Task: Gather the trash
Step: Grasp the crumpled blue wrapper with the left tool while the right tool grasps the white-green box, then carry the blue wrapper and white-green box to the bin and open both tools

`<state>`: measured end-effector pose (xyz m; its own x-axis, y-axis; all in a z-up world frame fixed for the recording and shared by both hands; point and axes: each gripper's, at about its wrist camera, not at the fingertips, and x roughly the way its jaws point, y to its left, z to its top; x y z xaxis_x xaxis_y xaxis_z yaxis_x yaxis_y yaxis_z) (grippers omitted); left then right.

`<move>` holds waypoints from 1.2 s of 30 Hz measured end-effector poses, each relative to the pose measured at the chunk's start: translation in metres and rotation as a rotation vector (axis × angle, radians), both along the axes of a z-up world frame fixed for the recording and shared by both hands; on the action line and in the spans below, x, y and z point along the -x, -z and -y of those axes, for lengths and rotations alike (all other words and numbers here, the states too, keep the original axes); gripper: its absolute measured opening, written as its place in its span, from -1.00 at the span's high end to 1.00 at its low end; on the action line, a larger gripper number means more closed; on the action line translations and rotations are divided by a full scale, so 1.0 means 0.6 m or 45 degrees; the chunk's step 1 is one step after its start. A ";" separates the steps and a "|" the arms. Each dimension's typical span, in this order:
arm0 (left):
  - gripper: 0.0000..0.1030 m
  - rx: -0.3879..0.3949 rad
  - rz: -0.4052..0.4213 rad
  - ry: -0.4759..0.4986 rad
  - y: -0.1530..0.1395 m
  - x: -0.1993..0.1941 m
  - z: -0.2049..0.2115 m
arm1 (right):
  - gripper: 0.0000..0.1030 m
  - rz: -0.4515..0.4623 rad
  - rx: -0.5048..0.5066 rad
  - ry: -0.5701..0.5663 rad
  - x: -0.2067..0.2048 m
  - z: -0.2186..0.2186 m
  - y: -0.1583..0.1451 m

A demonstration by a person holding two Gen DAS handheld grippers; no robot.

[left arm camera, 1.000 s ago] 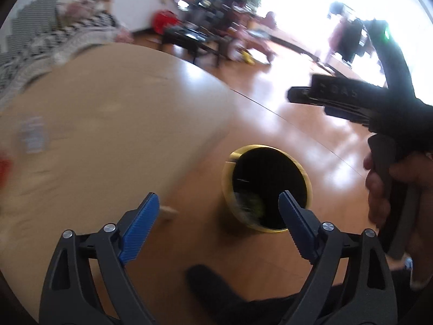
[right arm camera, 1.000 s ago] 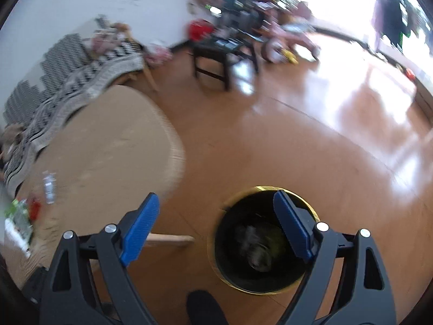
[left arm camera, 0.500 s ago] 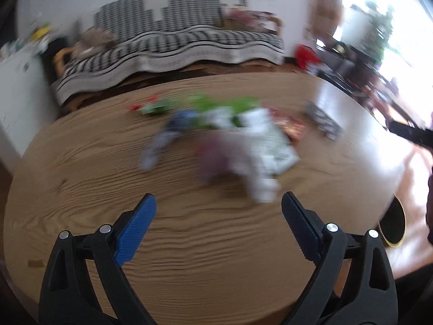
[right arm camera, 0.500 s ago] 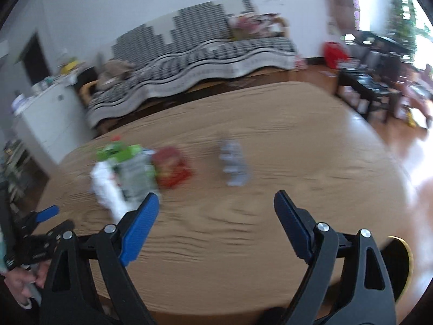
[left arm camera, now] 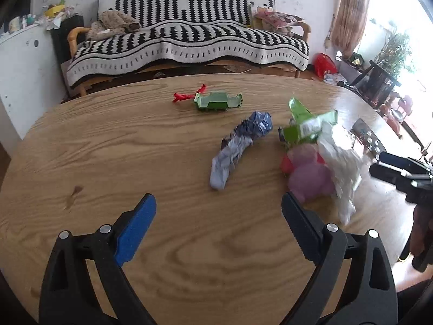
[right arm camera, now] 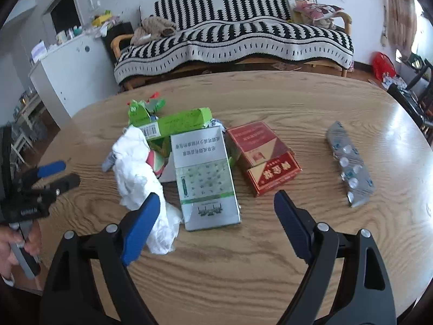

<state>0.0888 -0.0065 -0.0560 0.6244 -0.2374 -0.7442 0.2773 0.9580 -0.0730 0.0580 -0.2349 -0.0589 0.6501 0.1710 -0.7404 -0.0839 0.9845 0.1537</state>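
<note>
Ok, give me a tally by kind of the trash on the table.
Cigarette packs: 2, silver pack and red pack
Green cartons: 2, far carton and near carton
Blister pack: 1
White tissue: 1
Blue-grey wrapper: 1
Red scrap: 1
Pink piece, blurred: 1
Total: 9

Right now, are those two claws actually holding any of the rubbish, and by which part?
Nothing is held. The left claw and the right claw both stand open above the wooden table, with nothing between their pads.
</note>
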 end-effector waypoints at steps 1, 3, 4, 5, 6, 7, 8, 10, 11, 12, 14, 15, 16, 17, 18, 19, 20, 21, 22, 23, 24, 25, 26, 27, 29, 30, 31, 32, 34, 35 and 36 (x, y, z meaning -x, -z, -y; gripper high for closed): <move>-0.77 0.001 -0.007 0.006 0.006 -0.009 0.003 | -0.63 -0.007 0.007 -0.006 -0.007 -0.003 0.006; -0.77 -0.012 -0.017 0.004 0.022 -0.034 0.012 | -0.63 -0.024 0.011 -0.014 -0.024 -0.006 0.019; -0.77 -0.012 -0.032 0.010 0.030 -0.046 0.018 | -0.63 -0.029 0.011 -0.017 -0.027 -0.009 0.027; -0.77 -0.013 -0.038 0.014 0.035 -0.053 0.022 | -0.63 -0.032 0.010 -0.025 -0.033 -0.013 0.032; -0.76 -0.013 -0.038 0.020 0.039 -0.061 0.028 | -0.63 -0.034 0.007 -0.033 -0.037 -0.016 0.036; -0.76 -0.015 -0.037 0.023 0.042 -0.067 0.032 | -0.63 -0.033 0.004 -0.047 -0.044 -0.022 0.039; -0.76 -0.018 -0.042 0.028 0.046 -0.075 0.038 | -0.63 -0.025 0.013 -0.054 -0.049 -0.027 0.040; -0.76 -0.026 -0.048 0.036 0.052 -0.087 0.045 | -0.63 -0.017 0.035 -0.064 -0.061 -0.037 0.042; -0.76 -0.037 -0.053 0.036 0.058 -0.094 0.048 | -0.63 -0.016 0.040 -0.073 -0.064 -0.040 0.043; -0.74 -0.047 -0.059 0.031 0.064 -0.100 0.049 | -0.63 -0.015 0.056 -0.080 -0.064 -0.044 0.044; -0.68 -0.060 -0.080 0.030 0.074 -0.110 0.052 | -0.61 -0.022 0.081 -0.079 -0.068 -0.051 0.046; -0.61 -0.063 -0.066 0.037 0.071 -0.111 0.053 | -0.56 -0.028 0.077 -0.084 -0.069 -0.052 0.049; -0.57 -0.061 -0.063 0.041 0.069 -0.112 0.054 | -0.48 -0.041 0.073 -0.083 -0.073 -0.051 0.053; -0.46 -0.064 -0.066 0.042 0.070 -0.114 0.056 | -0.42 -0.057 0.068 -0.082 -0.077 -0.051 0.057; -0.35 -0.083 -0.058 0.037 0.071 -0.114 0.057 | -0.29 -0.071 0.062 -0.085 -0.080 -0.050 0.061; -0.25 -0.111 -0.049 0.038 0.071 -0.114 0.060 | -0.09 -0.089 0.063 -0.084 -0.082 -0.050 0.066; 0.10 -0.125 -0.038 0.041 0.070 -0.112 0.062 | -0.08 -0.101 0.066 -0.083 -0.083 -0.049 0.070; 0.42 -0.138 -0.029 0.048 0.070 -0.110 0.064 | -0.07 -0.094 0.067 -0.085 -0.083 -0.049 0.068; 0.53 -0.147 -0.024 0.054 0.069 -0.108 0.065 | -0.07 -0.090 0.071 -0.086 -0.081 -0.048 0.065; 0.59 -0.148 -0.023 0.056 0.067 -0.106 0.066 | -0.06 -0.082 0.072 -0.082 -0.079 -0.047 0.060; 0.61 -0.139 -0.024 0.050 0.066 -0.104 0.064 | -0.06 -0.072 0.051 -0.079 -0.076 -0.043 0.053; 0.62 -0.123 -0.030 0.041 0.064 -0.102 0.061 | -0.06 -0.066 0.037 -0.074 -0.073 -0.038 0.049; 0.63 -0.121 -0.029 0.028 0.062 -0.099 0.058 | -0.06 -0.057 0.031 -0.066 -0.069 -0.033 0.042; 0.63 -0.131 -0.026 0.012 0.060 -0.095 0.056 | -0.06 -0.044 0.024 -0.056 -0.063 -0.026 0.033; 0.64 -0.141 -0.019 -0.008 0.053 -0.088 0.048 | -0.06 -0.030 0.013 -0.044 -0.052 -0.014 0.020; 0.64 -0.140 -0.020 -0.019 0.049 -0.083 0.043 | -0.06 -0.022 0.013 -0.036 -0.045 -0.008 0.013; 0.64 -0.139 -0.022 -0.027 0.043 -0.078 0.039 | -0.06 -0.015 0.016 -0.031 -0.039 -0.003 0.007; 0.64 -0.136 -0.020 -0.038 0.035 -0.068 0.034 | -0.06 -0.007 0.022 -0.025 -0.032 0.002 0.000; 0.64 -0.137 -0.009 -0.050 0.019 -0.048 0.029 | -0.06 0.008 0.023 -0.018 -0.017 0.009 -0.012; 0.64 -0.137 -0.006 -0.053 0.011 -0.037 0.027 | -0.06 0.014 0.024 -0.013 -0.008 0.013 -0.018; 0.64 -0.135 -0.003 -0.055 0.003 -0.030 0.026 | -0.06 0.022 0.036 -0.004 0.001 0.017 -0.025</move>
<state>0.1067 -0.0218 -0.0580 0.6307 -0.1305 -0.7650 0.2359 0.9713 0.0288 0.0575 -0.2451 -0.0440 0.6626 0.1522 -0.7333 -0.0891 0.9882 0.1246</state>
